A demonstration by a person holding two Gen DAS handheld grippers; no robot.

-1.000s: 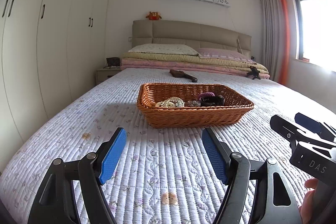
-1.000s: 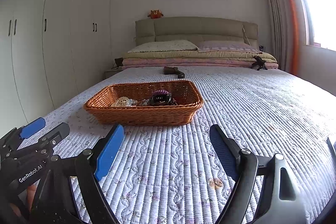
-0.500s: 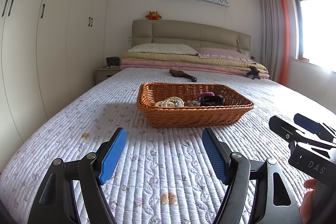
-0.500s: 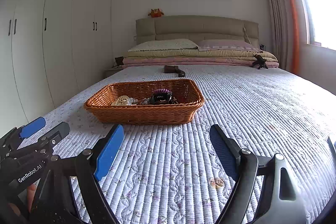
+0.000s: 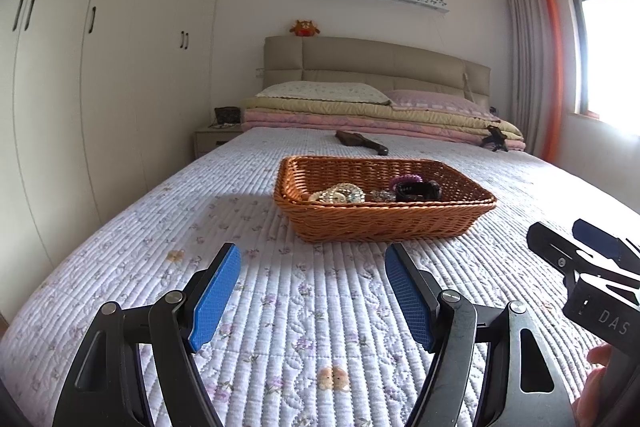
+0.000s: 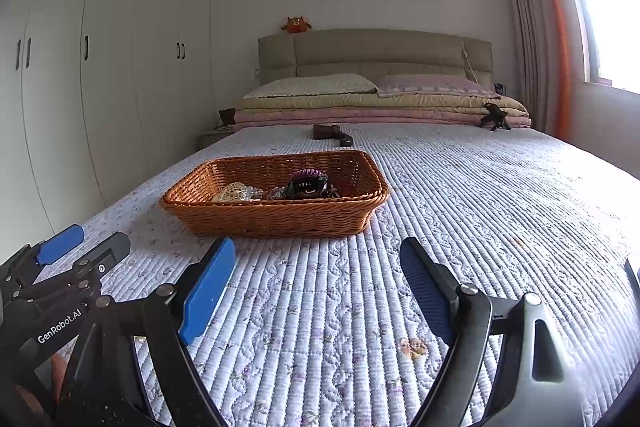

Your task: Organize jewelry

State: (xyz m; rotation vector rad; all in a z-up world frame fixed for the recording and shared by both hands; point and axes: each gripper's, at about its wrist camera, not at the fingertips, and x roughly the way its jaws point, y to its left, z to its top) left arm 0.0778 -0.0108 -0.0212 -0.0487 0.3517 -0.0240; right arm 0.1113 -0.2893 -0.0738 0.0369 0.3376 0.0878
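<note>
Currently: 1 wicker basket [image 5: 384,223] on quilted bed [image 5: 280,287], holding jewelry [image 5: 338,193]. Left claw [image 5: 312,291] and right claw [image 6: 316,291] both spread, empty, short of the basket. Risk: tangled beaded strands may drag neighbouring pieces out when lifted.

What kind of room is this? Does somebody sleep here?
It looks like a bedroom. There is a big bed with a padded headboard and pillows, and tall white wardrobes along one wall. A wicker basket sits on the bed.
</note>
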